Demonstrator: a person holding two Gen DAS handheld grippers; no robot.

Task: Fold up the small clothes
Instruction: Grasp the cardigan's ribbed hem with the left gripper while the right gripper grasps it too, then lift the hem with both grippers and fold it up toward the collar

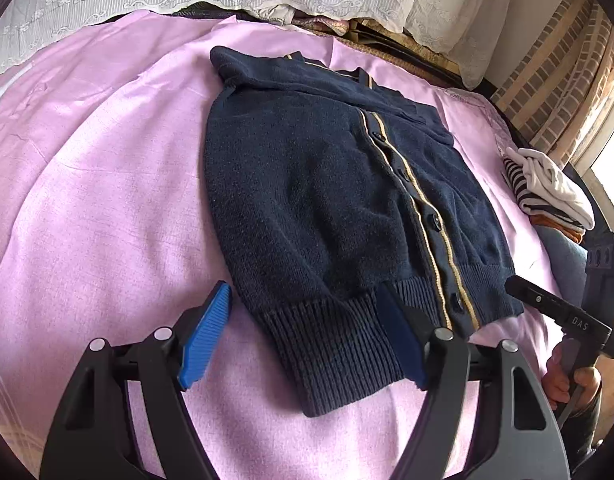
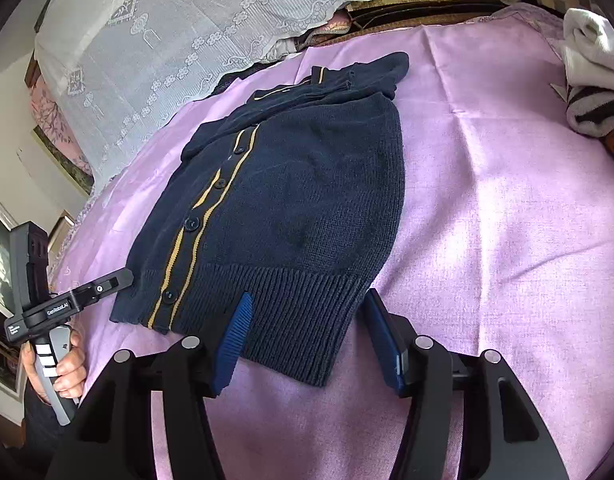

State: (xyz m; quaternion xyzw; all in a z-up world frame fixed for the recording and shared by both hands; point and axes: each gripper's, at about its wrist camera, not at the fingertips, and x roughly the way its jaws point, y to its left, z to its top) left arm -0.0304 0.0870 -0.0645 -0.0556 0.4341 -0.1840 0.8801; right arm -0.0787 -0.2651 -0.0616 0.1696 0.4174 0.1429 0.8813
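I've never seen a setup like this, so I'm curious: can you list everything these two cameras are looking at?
Cardigan: one, navy with tan stripes down the buttoned front, lying on the sheet, sides folded in.
Sheet: one, lilac pink, spread under the cardigan.
Pile of clothes: one small stack, white and black-striped with something orange below, at the sheet's right edge.
Lace cloth: white, draped over the things behind the sheet.
Left gripper: one, black with blue pads, open at the cardigan's ribbed hem.
Right gripper: one, black with blue pads, open at the same hem.
Hands: two, each gripping a handle.
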